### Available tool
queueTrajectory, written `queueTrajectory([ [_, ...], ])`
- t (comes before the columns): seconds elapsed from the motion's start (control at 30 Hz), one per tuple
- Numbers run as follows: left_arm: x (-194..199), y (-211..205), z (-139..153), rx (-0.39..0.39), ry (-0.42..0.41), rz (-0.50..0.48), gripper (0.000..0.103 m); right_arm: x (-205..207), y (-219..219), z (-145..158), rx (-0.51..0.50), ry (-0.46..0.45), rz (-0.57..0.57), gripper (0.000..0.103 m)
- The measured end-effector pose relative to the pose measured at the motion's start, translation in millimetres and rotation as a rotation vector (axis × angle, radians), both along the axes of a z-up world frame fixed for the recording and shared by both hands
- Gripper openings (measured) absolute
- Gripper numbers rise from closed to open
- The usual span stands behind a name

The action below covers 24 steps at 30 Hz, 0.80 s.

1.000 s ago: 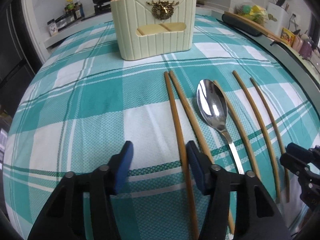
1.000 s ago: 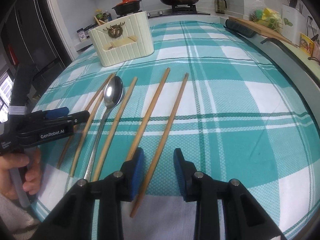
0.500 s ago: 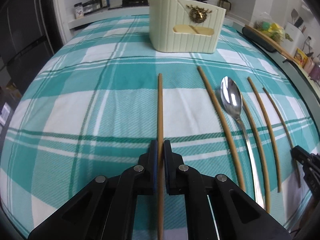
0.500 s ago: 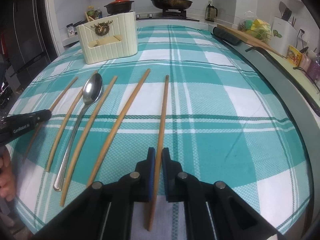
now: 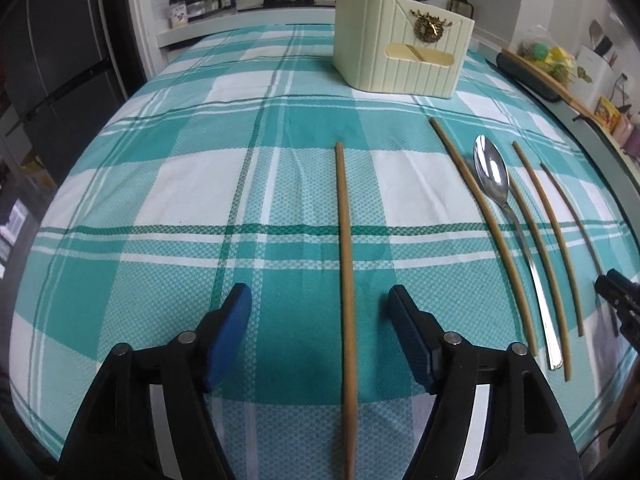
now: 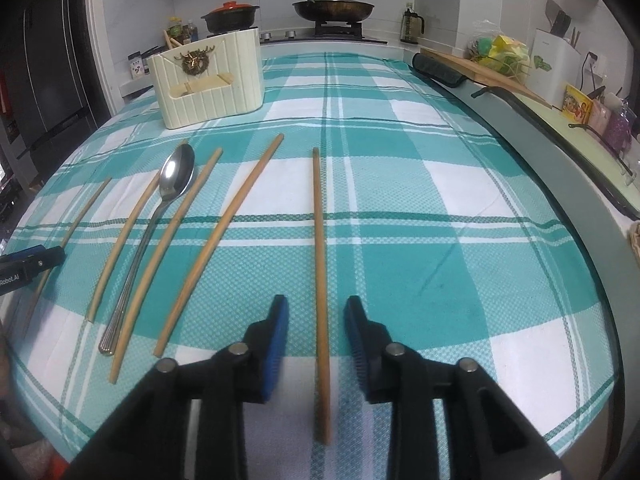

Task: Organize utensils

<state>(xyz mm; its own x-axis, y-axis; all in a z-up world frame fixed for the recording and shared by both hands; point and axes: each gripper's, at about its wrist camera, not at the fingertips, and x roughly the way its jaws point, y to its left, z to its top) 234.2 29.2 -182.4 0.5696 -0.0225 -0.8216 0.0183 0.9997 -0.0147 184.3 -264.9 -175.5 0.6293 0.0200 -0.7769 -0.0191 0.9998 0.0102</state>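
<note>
Several wooden chopsticks and a metal spoon point(image 5: 491, 172) lie in a row on the teal plaid tablecloth point(image 5: 160, 184). My left gripper point(image 5: 320, 312) is open, with one chopstick point(image 5: 346, 248) lying on the cloth between its blue pads. My right gripper point(image 6: 316, 320) is open, with another chopstick point(image 6: 320, 264) lying between its pads. The spoon also shows in the right wrist view point(image 6: 176, 174). A cream utensil holder point(image 5: 400, 56) stands at the back of the table; it also shows in the right wrist view point(image 6: 208, 78). It holds chopsticks.
A stove with a red-lidded pot point(image 6: 230, 16) and a pan point(image 6: 332, 8) stands behind the table. A counter point(image 6: 568, 128) with a cutting board and packets runs along the right. A dark fridge point(image 5: 52, 60) stands at the left. The other gripper's tip shows at each view's edge.
Both grippers were shut on their chopsticks half a second ago. Both have opened, and the two chopsticks lie on the cloth, set apart from the row.
</note>
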Motion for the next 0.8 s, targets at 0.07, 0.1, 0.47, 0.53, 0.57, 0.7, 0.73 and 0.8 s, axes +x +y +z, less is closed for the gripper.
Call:
queueTrajectory([
  [0.07,1,-2,-2,0.025,-0.001,-0.014,0.084,0,2,-2,-0.014,-0.002,0.005,0.038],
  [0.1,1,-2,-2,0.031,-0.003,-0.013,0.086,-1,3,-2,-0.019,-0.007,0.007,0.038],
  [0.47,8,2,-8,0.028,0.022,-0.010,0.102,6,1,-5,-0.024,-0.015,0.016,0.049],
  [0.53,8,2,-8,0.029,0.021,-0.010,0.102,8,0,-5,-0.020,-0.017,0.021,0.051],
  [0.57,8,2,-8,0.028,0.020,-0.010,0.102,8,0,-5,-0.018,-0.019,0.023,0.051],
  [0.7,8,2,-8,0.028,0.021,-0.010,0.102,9,-1,-6,-0.018,-0.026,0.030,0.053],
  [0.73,8,2,-8,0.028,0.021,-0.010,0.102,9,-1,-6,-0.016,-0.025,0.030,0.053],
  [0.8,8,2,-8,0.028,0.021,-0.010,0.102,10,-1,-6,-0.016,-0.022,0.030,0.054],
])
